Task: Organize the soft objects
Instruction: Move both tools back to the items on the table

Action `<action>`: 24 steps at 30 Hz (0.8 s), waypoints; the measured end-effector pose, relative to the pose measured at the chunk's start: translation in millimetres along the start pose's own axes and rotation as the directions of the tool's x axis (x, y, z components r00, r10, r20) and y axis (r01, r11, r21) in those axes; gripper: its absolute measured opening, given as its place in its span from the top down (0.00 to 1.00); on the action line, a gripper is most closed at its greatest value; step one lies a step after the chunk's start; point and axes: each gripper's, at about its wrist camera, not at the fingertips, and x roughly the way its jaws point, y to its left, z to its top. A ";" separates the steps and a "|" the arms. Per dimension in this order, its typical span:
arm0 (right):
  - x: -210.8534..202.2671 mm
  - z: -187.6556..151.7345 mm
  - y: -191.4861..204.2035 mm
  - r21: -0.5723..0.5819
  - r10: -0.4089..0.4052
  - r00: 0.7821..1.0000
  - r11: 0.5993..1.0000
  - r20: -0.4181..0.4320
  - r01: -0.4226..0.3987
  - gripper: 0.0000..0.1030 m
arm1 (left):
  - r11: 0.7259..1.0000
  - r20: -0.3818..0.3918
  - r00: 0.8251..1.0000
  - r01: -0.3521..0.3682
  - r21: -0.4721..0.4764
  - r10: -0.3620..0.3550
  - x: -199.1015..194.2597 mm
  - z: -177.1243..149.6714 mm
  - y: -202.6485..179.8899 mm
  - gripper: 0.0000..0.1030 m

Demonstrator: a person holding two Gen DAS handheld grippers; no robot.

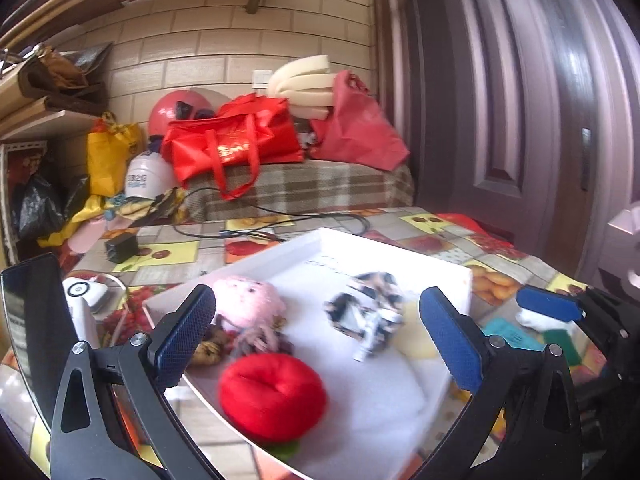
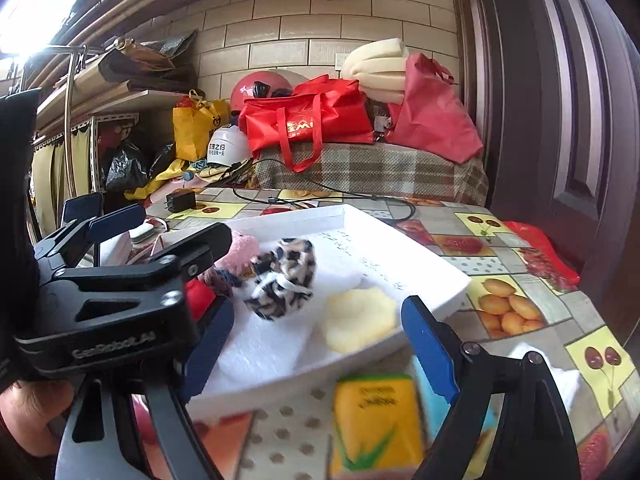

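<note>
A white tray (image 1: 316, 240) sits on the patterned table. In it lie a red plush cushion (image 1: 272, 396), a pink plush doll (image 1: 248, 300), a leopard-print soft piece (image 1: 368, 316) and a pale yellow sponge (image 2: 360, 318). My left gripper (image 1: 316, 340) is open and empty just above the red cushion; it also shows in the right wrist view (image 2: 160, 224). My right gripper (image 2: 316, 352) is open and empty over a yellow packet (image 2: 376, 424) in front of the tray (image 2: 440, 268); it also shows in the left wrist view (image 1: 560, 312).
A black charger (image 1: 120, 246) and cable (image 1: 280, 216) lie on the table behind the tray. Red bags (image 1: 236, 144), helmets and foam sit on a plaid-covered bench. A door (image 1: 540, 100) stands at right. A white cloth (image 2: 560, 376) lies at the right.
</note>
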 end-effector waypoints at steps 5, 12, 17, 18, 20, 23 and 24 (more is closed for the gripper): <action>-18.9 -8.6 -39.9 0.020 -0.057 0.998 0.998 -0.022 0.057 0.16 | 0.991 -0.036 0.991 0.132 0.034 -0.131 -14.0 -4.1 -28.7 0.00; -60.3 -25.1 -118.8 0.202 -0.163 0.987 0.966 0.003 0.159 0.16 | 0.930 -0.189 0.949 0.292 0.224 -0.253 -24.9 -15.8 -93.9 0.00; -70.3 -39.3 -173.9 0.428 -0.202 0.979 0.883 -0.018 0.190 0.16 | 0.913 -0.337 0.925 0.283 0.295 -0.177 -9.4 -28.5 -132.8 0.00; -67.9 -41.8 -180.4 0.457 -0.195 0.980 0.869 -0.032 0.188 0.16 | 0.915 -0.357 0.921 0.273 0.297 -0.158 -4.3 -29.6 -137.0 0.00; -64.6 -42.2 -183.8 0.477 -0.189 0.981 0.859 -0.045 0.187 0.16 | 0.925 -0.396 0.906 0.270 0.266 -0.151 5.0 -31.1 -142.1 0.01; -66.4 -40.1 -177.9 0.456 -0.183 0.983 0.872 -0.030 0.177 0.16 | 0.947 -0.436 0.888 0.252 0.200 -0.145 21.4 -30.7 -141.1 0.01; -69.6 -41.5 -177.3 0.446 -0.175 0.984 0.879 -0.023 0.167 0.16 | 0.951 -0.447 0.882 0.250 0.181 -0.147 27.3 -30.4 -141.7 0.01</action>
